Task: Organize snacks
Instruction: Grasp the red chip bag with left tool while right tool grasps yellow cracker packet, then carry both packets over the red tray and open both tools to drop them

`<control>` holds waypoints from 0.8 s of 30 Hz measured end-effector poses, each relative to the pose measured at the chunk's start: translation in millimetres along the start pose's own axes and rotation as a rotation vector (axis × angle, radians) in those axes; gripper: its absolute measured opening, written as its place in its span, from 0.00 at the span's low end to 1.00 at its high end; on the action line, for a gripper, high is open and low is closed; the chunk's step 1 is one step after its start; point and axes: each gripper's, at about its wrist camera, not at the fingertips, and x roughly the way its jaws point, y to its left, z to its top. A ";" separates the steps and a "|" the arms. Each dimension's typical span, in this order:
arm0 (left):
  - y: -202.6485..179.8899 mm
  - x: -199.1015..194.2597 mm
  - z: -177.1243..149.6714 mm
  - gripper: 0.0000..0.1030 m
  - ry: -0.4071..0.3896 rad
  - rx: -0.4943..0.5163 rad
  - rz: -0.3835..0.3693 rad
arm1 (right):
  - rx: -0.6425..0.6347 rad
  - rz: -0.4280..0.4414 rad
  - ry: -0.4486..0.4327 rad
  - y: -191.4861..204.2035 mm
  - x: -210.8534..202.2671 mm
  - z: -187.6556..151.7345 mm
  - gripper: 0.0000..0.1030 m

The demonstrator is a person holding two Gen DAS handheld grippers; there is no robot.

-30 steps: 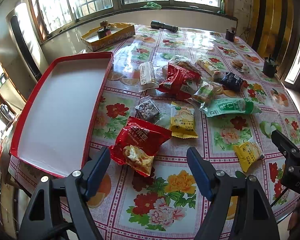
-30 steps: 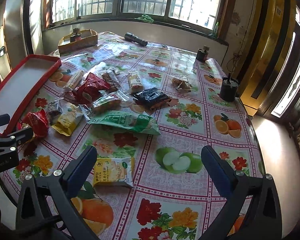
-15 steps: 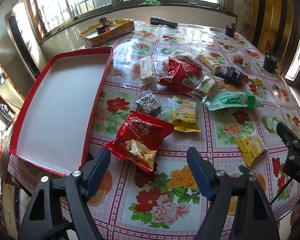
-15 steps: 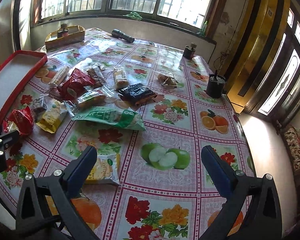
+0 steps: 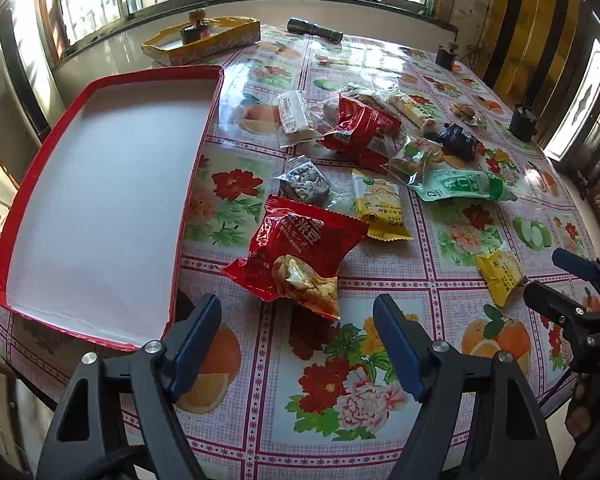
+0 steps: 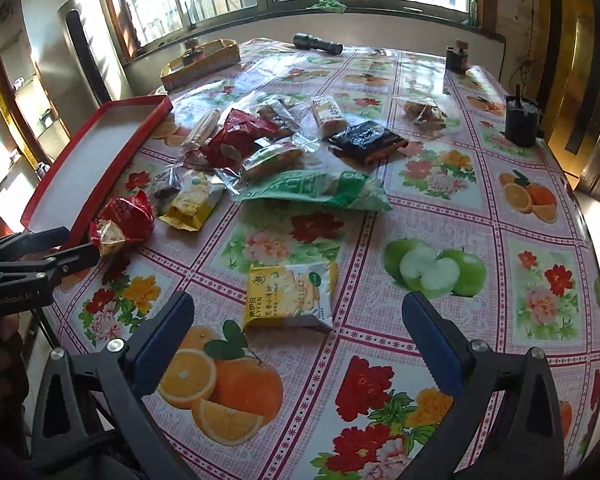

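Snacks lie scattered beside red tray; both tools spread, empty.

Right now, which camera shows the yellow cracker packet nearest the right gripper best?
The right wrist view: the yellow cracker packet lies flat and whole, print facing up, just ahead of the open right gripper. The left wrist view shows it small and warped near its right edge.

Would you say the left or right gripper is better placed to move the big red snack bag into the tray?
Left: its open gripper sits just short of the red bag, beside the tray.
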 end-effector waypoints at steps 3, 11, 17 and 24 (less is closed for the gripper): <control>2.1 13.1 6.3 0.76 0.031 -0.011 -0.013 | -0.007 0.022 0.035 3.5 10.1 2.7 1.00; 0.8 44.3 25.7 0.76 0.076 0.004 -0.034 | -0.063 -0.017 0.134 14.3 44.9 11.5 0.90; -2.3 52.7 29.7 0.63 0.075 0.032 -0.039 | -0.124 -0.076 0.118 16.2 48.0 8.3 0.79; -2.5 51.7 36.3 0.35 0.062 0.030 -0.085 | -0.097 -0.027 0.088 8.1 40.2 9.5 0.57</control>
